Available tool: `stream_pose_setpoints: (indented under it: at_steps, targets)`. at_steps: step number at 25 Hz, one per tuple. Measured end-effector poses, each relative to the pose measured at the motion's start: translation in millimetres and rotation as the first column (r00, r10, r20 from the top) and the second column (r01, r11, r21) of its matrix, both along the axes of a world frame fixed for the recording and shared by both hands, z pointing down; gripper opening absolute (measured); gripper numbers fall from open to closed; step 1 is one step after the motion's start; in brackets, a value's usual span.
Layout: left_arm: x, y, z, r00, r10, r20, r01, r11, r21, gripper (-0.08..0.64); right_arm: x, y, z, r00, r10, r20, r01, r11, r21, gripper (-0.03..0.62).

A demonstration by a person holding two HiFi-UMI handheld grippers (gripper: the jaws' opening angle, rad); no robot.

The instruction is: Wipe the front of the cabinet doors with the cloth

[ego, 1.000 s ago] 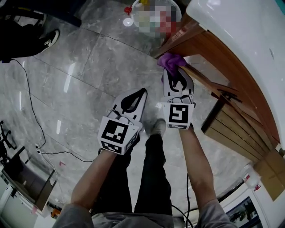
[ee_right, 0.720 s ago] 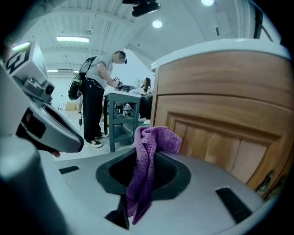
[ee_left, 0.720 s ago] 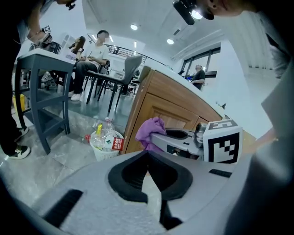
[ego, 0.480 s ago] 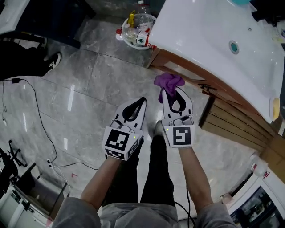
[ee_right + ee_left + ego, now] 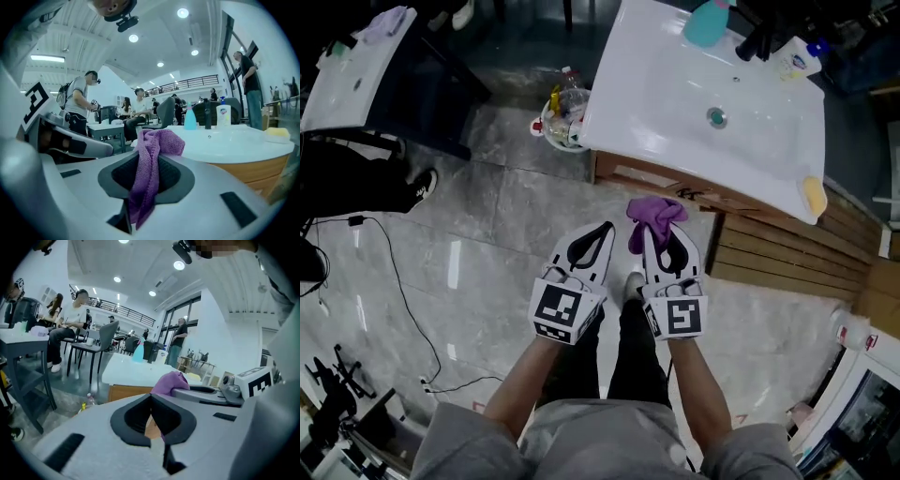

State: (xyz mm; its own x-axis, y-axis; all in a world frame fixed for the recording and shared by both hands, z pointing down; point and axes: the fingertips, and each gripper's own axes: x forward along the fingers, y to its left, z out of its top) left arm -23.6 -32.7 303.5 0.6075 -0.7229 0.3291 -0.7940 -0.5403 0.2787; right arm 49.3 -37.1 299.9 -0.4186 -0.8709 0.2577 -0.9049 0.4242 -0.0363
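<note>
1. Pinching the purple cloth [image 5: 654, 212] in the right gripper [image 5: 662, 232], just short of the wooden cabinet front [image 5: 652, 184].
2. Nothing in the left gripper [image 5: 602, 231], jaws pressed together.
3. Likely the approach step; next, press the cloth flat on the door and sweep across.

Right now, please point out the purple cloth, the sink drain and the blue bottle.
purple cloth [image 5: 654, 210]: head view, bunched top.
sink drain [image 5: 716, 116]: head view, its centre.
blue bottle [image 5: 705, 25]: head view, its body.

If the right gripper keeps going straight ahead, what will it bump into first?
Most likely the wooden cabinet under the sink. The right gripper points at it, and the cloth it holds would touch first. The exact height is hard to judge.
</note>
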Motion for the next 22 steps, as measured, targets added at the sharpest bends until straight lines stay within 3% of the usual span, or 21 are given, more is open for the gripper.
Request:
stream_pose_setpoints:
  at_steps: [12,22]
  targets:
    - [63.1,9.1,-158.0,0.999,0.047,0.01,-0.048,0.987,0.152,0.009,64.9,22.8,-169.5,0.999,-0.02,0.025,0.017,0.989,0.146,0.084]
    - [105.0,30.3,-256.3,0.996,0.087,0.006,-0.085,0.961,0.263,0.009,99.1,46.2,-265.4,0.999,0.004,0.037,-0.014,0.965,0.261,0.086]
